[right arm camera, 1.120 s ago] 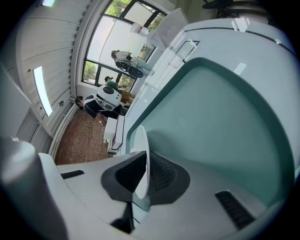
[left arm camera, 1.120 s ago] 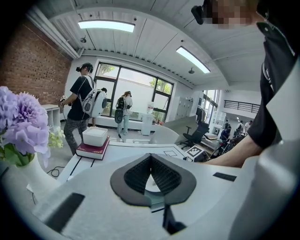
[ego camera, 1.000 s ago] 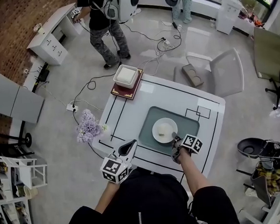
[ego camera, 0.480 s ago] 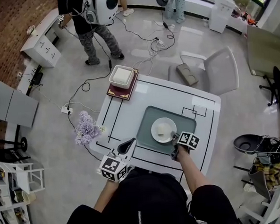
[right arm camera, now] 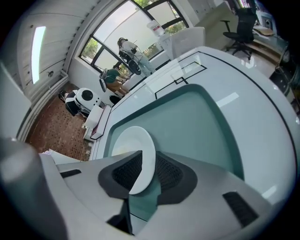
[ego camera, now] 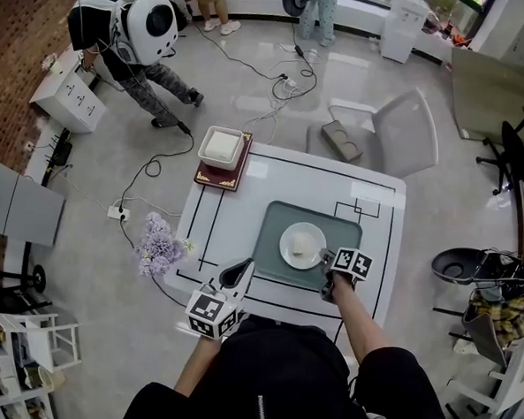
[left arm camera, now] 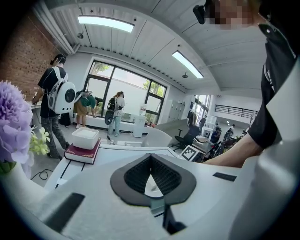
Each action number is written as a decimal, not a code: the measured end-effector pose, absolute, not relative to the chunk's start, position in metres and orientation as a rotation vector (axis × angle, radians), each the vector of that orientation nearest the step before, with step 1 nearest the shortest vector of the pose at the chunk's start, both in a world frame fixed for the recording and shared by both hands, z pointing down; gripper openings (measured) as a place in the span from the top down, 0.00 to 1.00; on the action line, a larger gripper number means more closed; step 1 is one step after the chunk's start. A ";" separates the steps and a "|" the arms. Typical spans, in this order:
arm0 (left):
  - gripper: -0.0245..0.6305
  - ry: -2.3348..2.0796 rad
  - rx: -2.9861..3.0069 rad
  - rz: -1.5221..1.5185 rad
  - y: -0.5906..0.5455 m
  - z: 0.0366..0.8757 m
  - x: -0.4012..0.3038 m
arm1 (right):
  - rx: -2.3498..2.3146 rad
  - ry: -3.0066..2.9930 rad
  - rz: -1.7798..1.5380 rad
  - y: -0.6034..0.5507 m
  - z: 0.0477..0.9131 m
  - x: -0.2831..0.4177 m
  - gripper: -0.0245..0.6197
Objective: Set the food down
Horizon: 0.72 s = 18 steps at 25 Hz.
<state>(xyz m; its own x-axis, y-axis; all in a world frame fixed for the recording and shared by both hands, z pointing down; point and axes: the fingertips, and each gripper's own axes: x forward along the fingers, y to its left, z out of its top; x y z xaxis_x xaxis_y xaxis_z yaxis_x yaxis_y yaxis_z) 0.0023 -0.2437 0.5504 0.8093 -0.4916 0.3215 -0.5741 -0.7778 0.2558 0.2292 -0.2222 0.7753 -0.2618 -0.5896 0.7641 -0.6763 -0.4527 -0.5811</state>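
Two grippers are in play, but only the right gripper (ego camera: pixel 325 260) is working. Its jaws are clamped on the near rim of the plate (ego camera: pixel 286 248), and the right gripper view shows that rim wedged between the dark pads. The plate sits over the mat (ego camera: pixel 284 213) at the lower centre of the head view, with a pale bit of food (ego camera: pixel 305 243) on it. Whether it already rests flat on the mat or hangs just above I cannot tell.

The left gripper (ego camera: pixel 239 271) sits at the near table (ego camera: pixel 235 206) edge, lower left of the plate. Its jaws are together at the tips with nothing between them.

This looks like the last stage of the set-down. The next move probably calls for getting the plate flat on the mat, then parting the right jaws and drawing straight back toward the lower edge, without dragging the rim along.

No brand or label is readable. The only print is the black-and-white square markers on the gripper cubes. A book (ego camera: pixel 217 173) at the upper left table corner shows gold ornament but no legible title.
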 end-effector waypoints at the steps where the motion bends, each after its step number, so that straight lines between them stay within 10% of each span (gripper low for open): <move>1: 0.95 -0.802 2.654 0.337 -0.244 0.550 0.003 | 1.869 -1.604 1.836 -0.222 0.773 0.230 0.85; 18: 0.96 -0.542 2.767 0.316 -0.234 0.549 0.044 | 2.120 -1.827 1.506 -0.192 0.680 0.233 0.87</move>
